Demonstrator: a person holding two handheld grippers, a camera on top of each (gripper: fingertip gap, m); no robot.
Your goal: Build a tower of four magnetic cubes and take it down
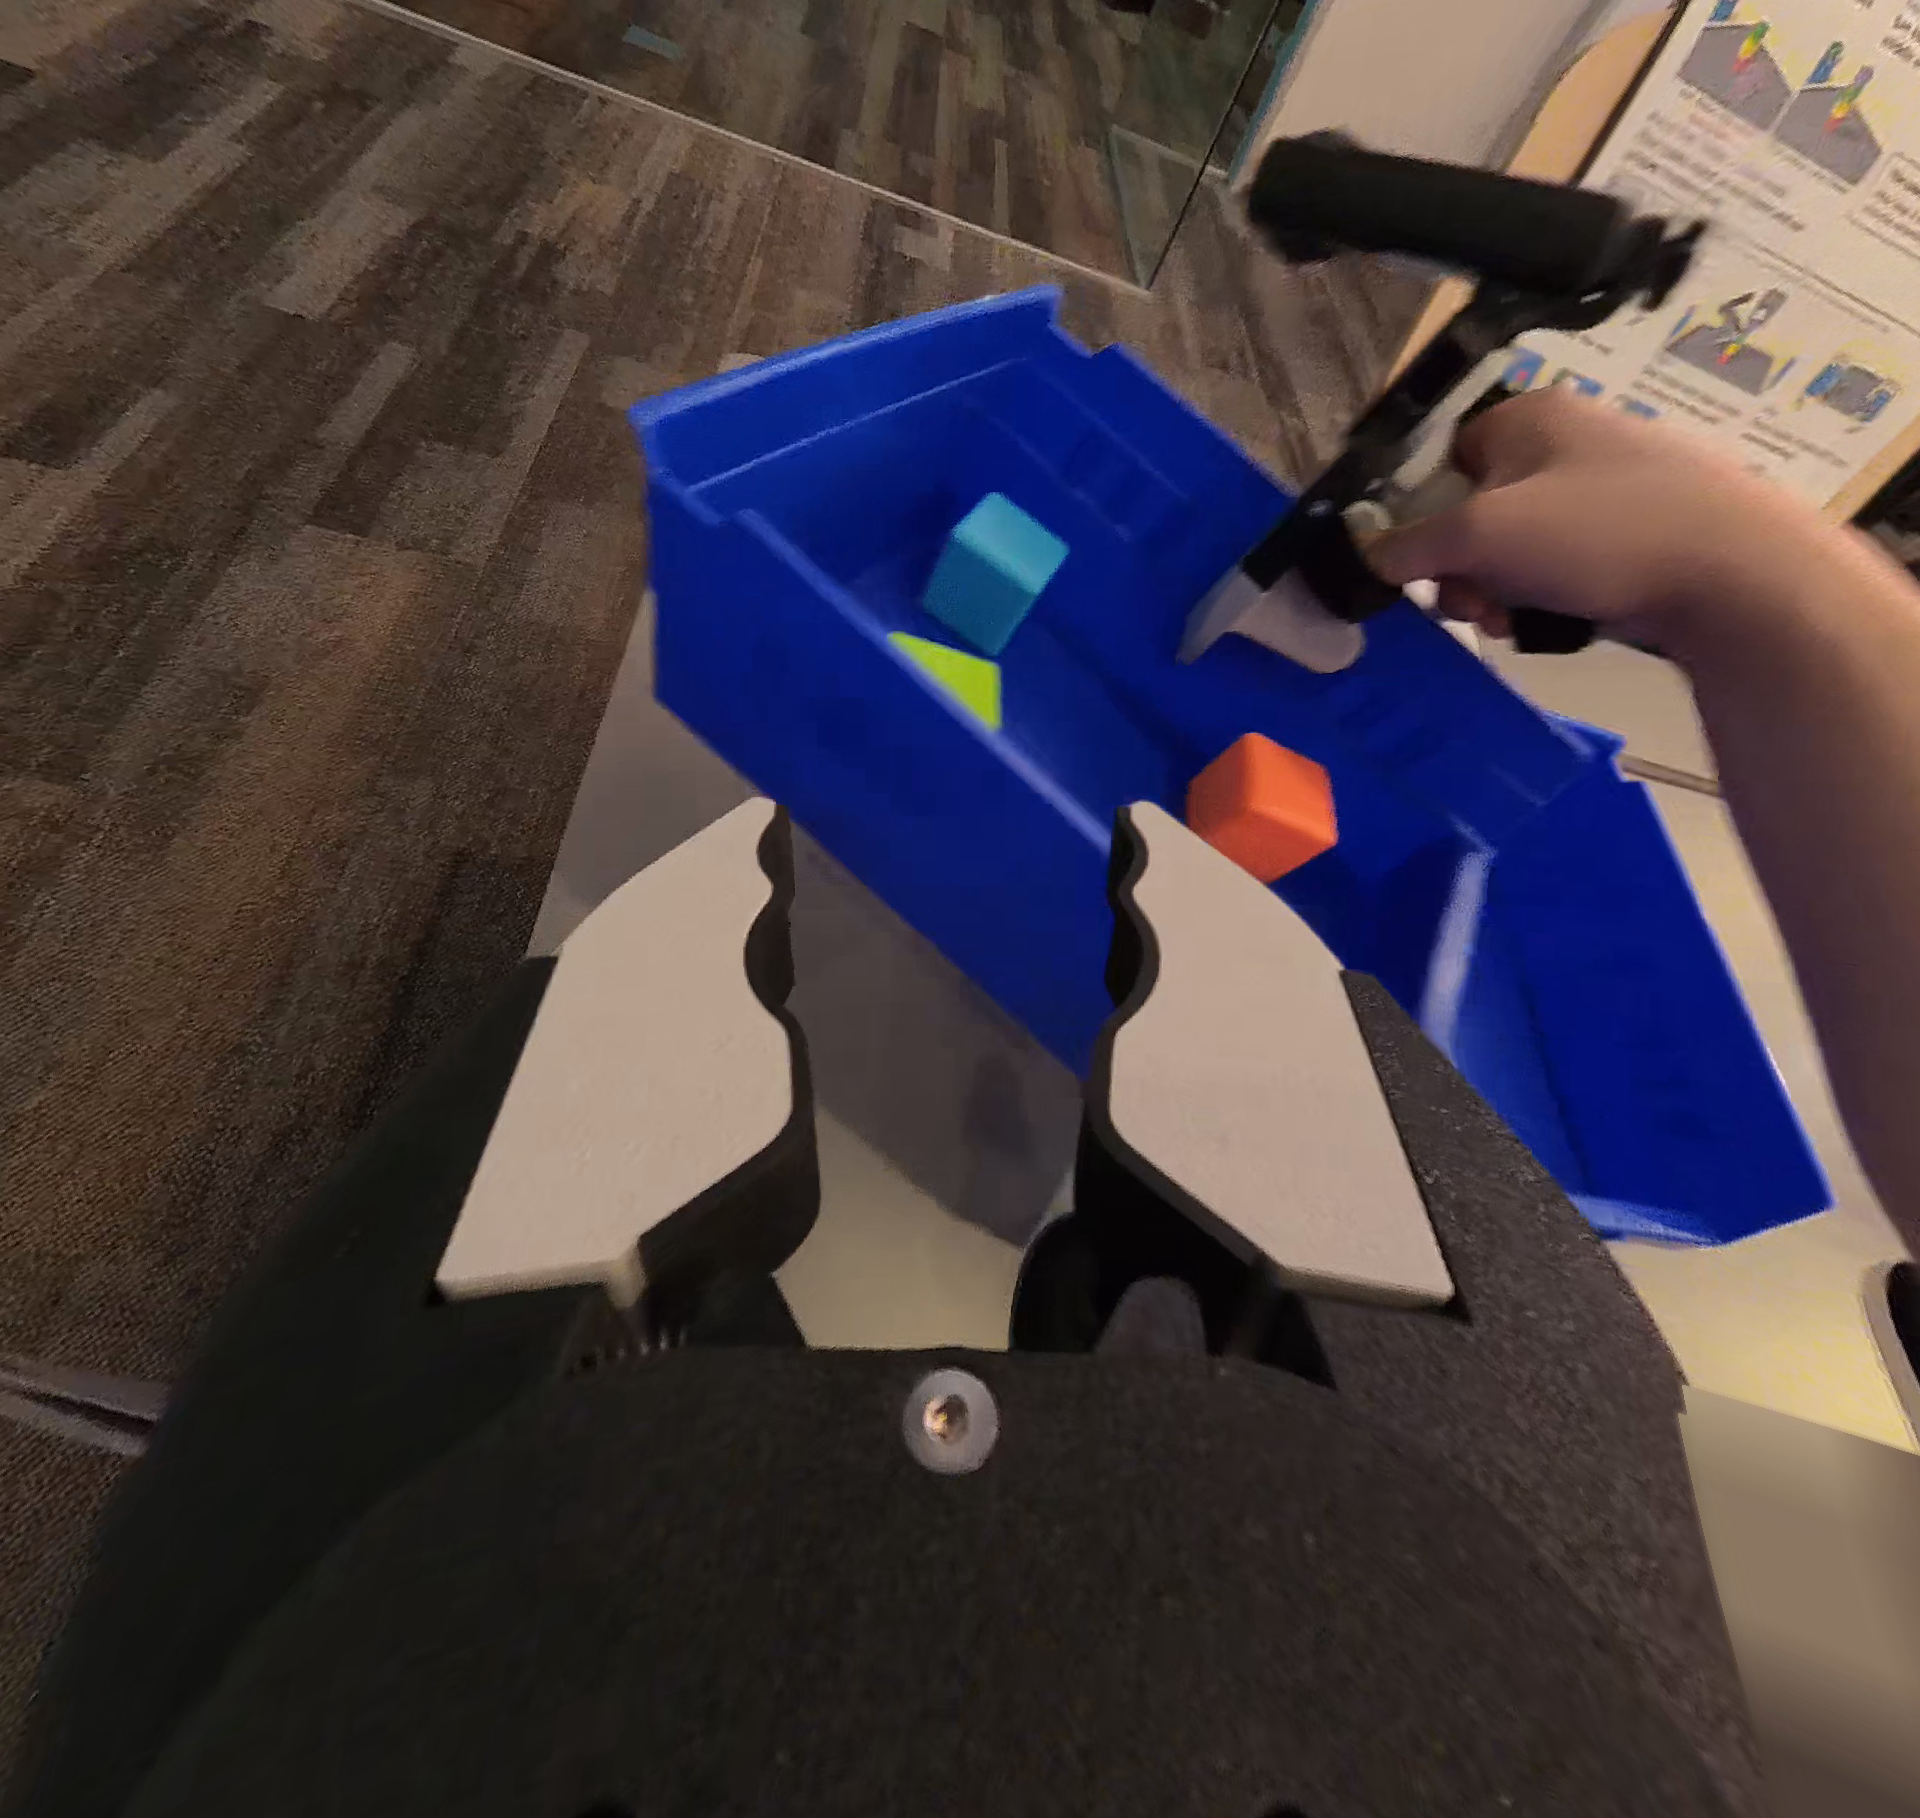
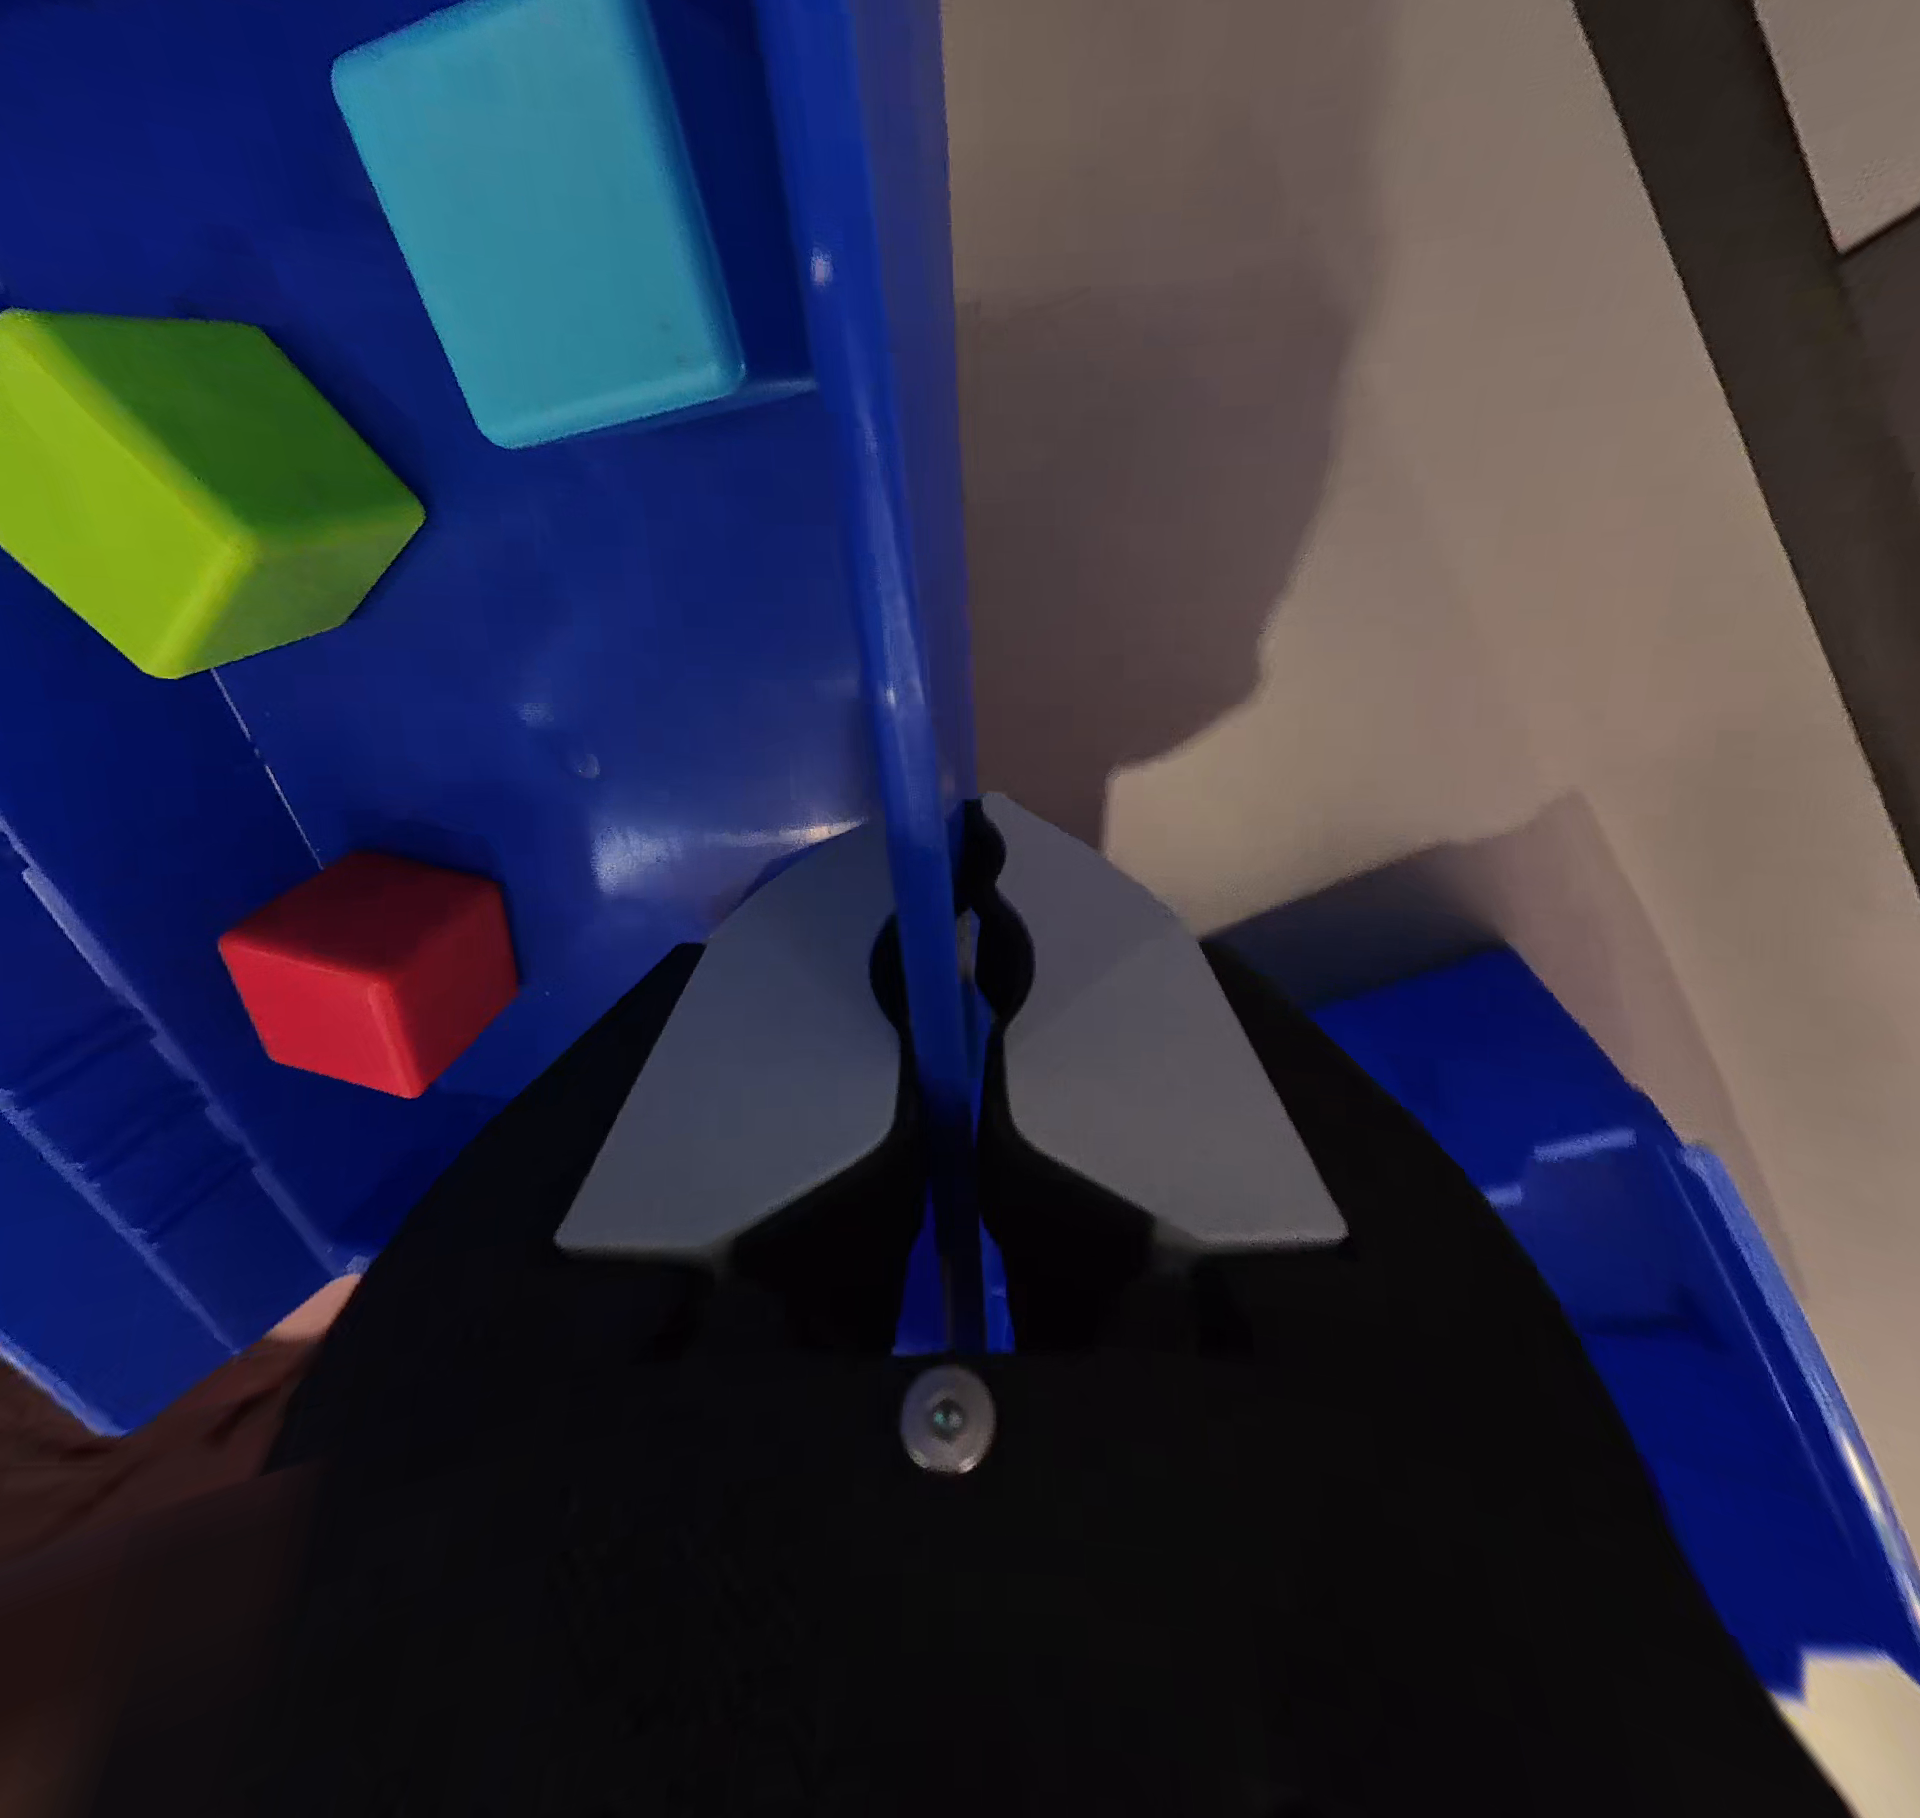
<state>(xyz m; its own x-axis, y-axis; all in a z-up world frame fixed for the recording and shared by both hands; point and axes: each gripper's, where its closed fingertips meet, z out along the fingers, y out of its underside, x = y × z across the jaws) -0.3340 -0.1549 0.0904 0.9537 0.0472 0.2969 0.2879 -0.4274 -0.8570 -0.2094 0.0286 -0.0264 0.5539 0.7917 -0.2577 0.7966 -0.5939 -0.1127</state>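
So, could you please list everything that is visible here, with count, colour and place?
bin: one, blue, tilted on the table, wall clamped by the right gripper
light blue cube: one, inside the bin
green cube: one, inside the bin, near the light blue cube
red-orange cube: one, inside the bin, apart from the others
table: one, pale, under the bin
carpet: brown-grey, on the floor
poster board: one, pale, upper right in the left wrist view
left gripper: one, grey fingers, open, empty
right gripper: one, shut on the bin wall
hand: one, holding the right gripper

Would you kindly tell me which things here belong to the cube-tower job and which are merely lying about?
Belongs to the job:
light blue cube
green cube
red cube
blue bin holding them, its wall pinched by the right claw
left claw, open

Merely about:
illustrated poster
carpet floor
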